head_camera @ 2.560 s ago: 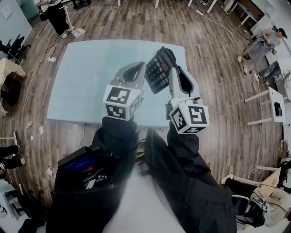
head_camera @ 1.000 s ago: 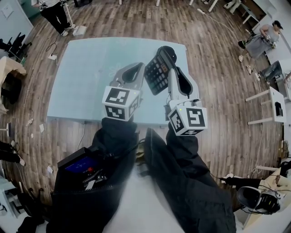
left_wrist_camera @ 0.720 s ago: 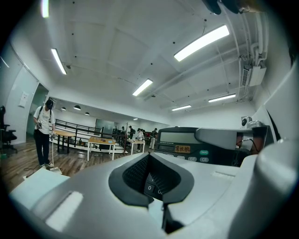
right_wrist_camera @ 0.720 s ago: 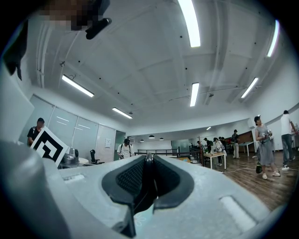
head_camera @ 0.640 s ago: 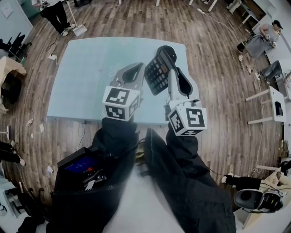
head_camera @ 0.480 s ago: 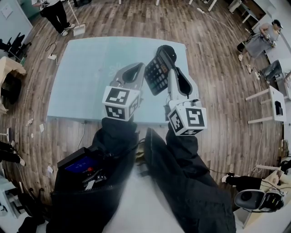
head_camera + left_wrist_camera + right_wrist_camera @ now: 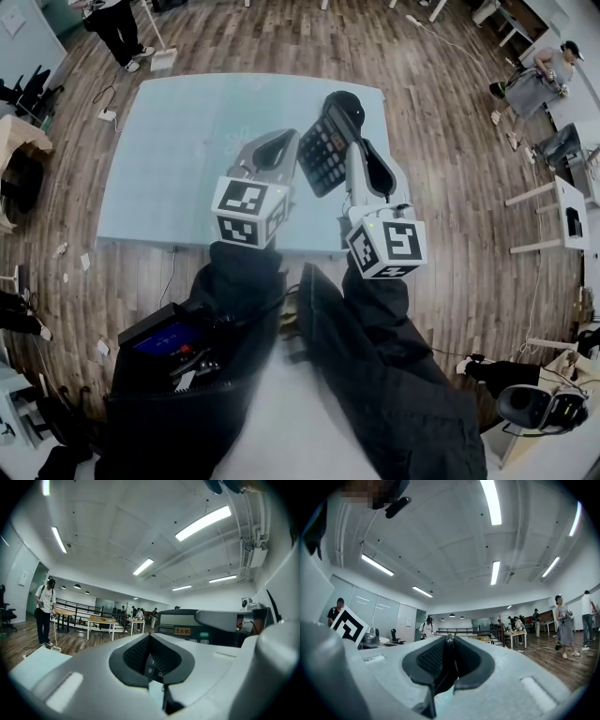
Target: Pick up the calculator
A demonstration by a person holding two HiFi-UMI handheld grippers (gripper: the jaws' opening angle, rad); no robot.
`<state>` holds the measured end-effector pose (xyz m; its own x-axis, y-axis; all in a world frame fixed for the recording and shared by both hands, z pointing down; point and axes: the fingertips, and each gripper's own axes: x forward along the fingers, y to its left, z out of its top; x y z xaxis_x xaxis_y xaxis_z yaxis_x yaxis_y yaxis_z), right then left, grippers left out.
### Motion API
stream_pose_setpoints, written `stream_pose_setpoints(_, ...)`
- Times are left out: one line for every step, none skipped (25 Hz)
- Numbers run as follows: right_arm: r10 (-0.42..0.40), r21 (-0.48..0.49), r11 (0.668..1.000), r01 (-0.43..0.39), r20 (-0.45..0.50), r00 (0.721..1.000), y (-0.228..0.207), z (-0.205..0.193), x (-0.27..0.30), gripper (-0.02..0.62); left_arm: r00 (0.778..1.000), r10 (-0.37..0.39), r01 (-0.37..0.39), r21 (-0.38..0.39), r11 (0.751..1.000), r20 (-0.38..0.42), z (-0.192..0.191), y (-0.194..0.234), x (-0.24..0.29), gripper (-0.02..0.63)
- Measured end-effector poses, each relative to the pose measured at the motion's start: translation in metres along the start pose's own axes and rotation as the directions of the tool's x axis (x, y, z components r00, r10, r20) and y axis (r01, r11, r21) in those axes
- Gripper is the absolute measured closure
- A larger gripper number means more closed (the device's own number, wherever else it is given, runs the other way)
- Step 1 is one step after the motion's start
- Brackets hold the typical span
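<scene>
Two grippers hang level above a pale blue worktop [image 7: 178,159]. At lower left, a dark box [image 7: 164,342] by the person's hip shows a blue panel; what else it holds cannot be made out. On the left gripper [image 7: 280,140] the jaws stand slightly apart and empty, with calculator keys showing through the gap. Just to its right the black calculator [image 7: 323,150] is in the air, tilted, clamped edge-on by the right gripper [image 7: 352,141].

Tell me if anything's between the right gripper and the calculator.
Nothing visible does. The right gripper already grips the calculator by its edge, holding it up over the table. The left gripper sits beside it, not between.
</scene>
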<state>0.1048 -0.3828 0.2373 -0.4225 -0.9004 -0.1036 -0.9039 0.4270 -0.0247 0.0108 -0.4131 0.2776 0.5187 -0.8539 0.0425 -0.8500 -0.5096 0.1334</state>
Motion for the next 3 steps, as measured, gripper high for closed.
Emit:
stream_pose_setpoints(0.001,0.000,1.000,-0.001,-0.001,1.000,0.0001,0.0001,0.0002,0.549,1.000,0.000,0.000,0.000,1.000,-0.001,-0.0001,-0.0001,0.0002,0.604)
stream_pose_setpoints(0.002,0.000,1.000,-0.002,-0.001,1.000,0.0003,0.0003,0.0004,0.549,1.000,-0.001,0.001,0.000,1.000,-0.002,-0.0001,-0.0002,0.0003,0.604)
stream_pose_setpoints(0.003,-0.001,1.000,-0.003,-0.002,1.000,0.0004,0.0004,0.0006,0.549,1.000,-0.002,0.002,0.000,1.000,-0.003,-0.0002,-0.0004,0.0005,0.604)
